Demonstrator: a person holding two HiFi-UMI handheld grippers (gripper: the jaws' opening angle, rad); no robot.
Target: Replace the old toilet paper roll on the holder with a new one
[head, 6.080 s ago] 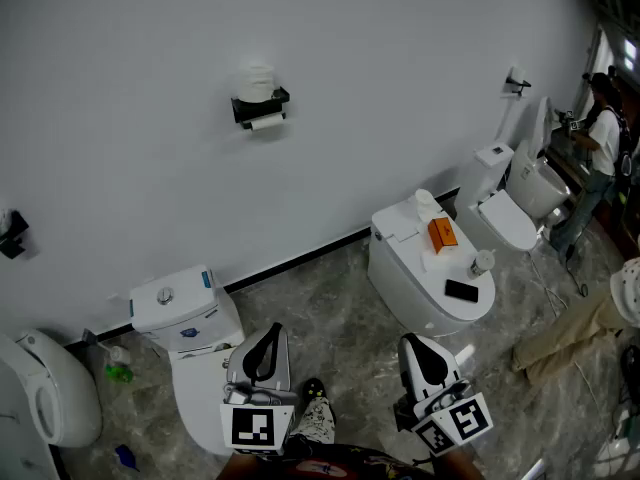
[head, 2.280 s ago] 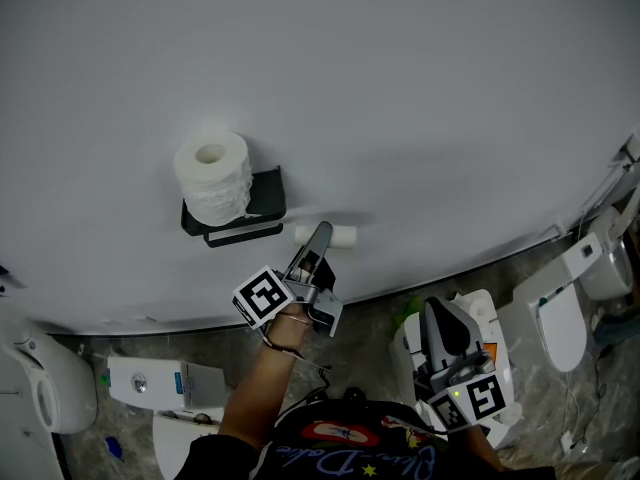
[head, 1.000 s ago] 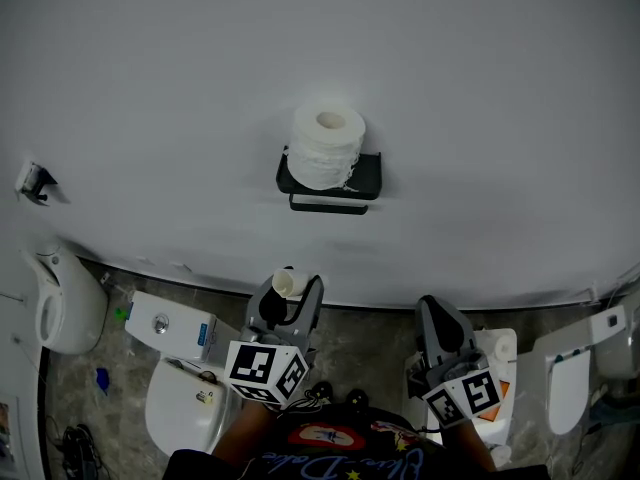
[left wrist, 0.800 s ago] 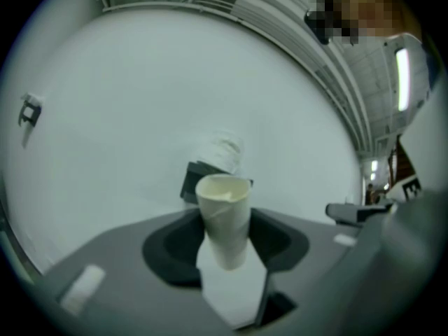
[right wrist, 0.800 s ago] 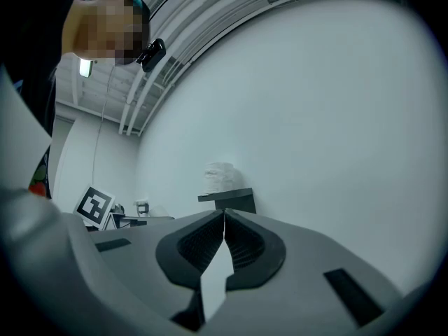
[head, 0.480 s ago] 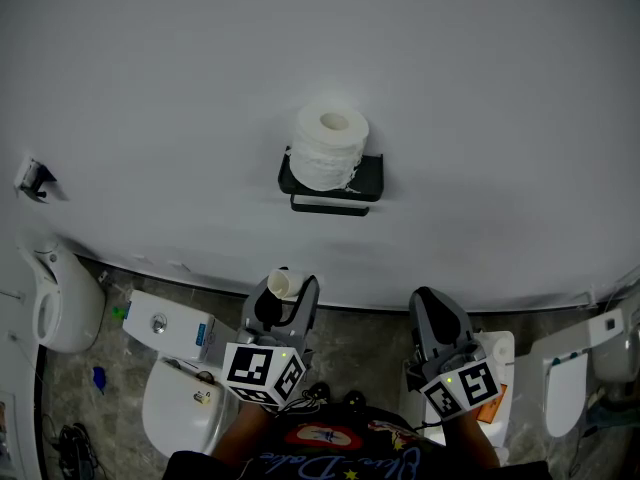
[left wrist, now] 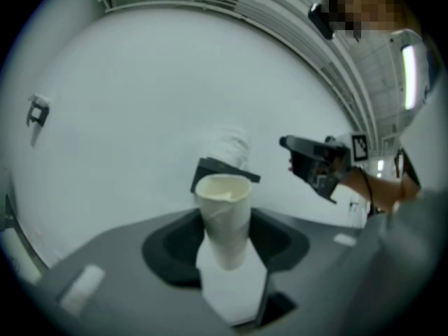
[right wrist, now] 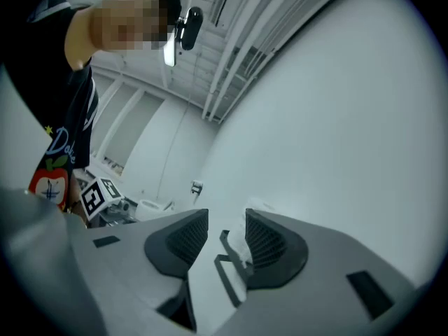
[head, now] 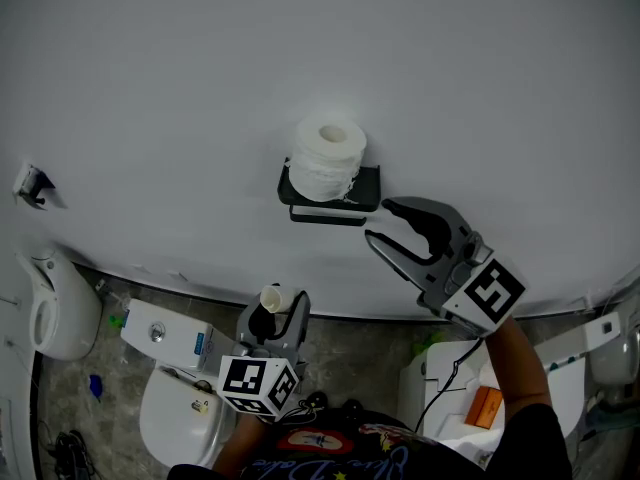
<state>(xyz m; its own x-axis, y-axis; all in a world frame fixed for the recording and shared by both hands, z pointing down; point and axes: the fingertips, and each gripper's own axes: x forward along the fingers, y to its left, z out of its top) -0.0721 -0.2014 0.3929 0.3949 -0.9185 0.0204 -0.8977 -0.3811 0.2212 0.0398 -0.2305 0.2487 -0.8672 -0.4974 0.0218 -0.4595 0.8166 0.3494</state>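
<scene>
Low at left, the left gripper [head: 281, 313] pinches the bare cardboard tube [left wrist: 225, 219] upright, well apart from the wall [head: 150, 88]. Higher, the full toilet paper roll [head: 327, 158] stands on the black holder [head: 366, 190]. Near the holder's right edge the right gripper [head: 381, 222] hangs, its jaws just opened and spread on nothing, with bare wall all round it.

Only cursive lettering on the person's dark shirt [right wrist: 66, 145] shows, too partial to read.
</scene>
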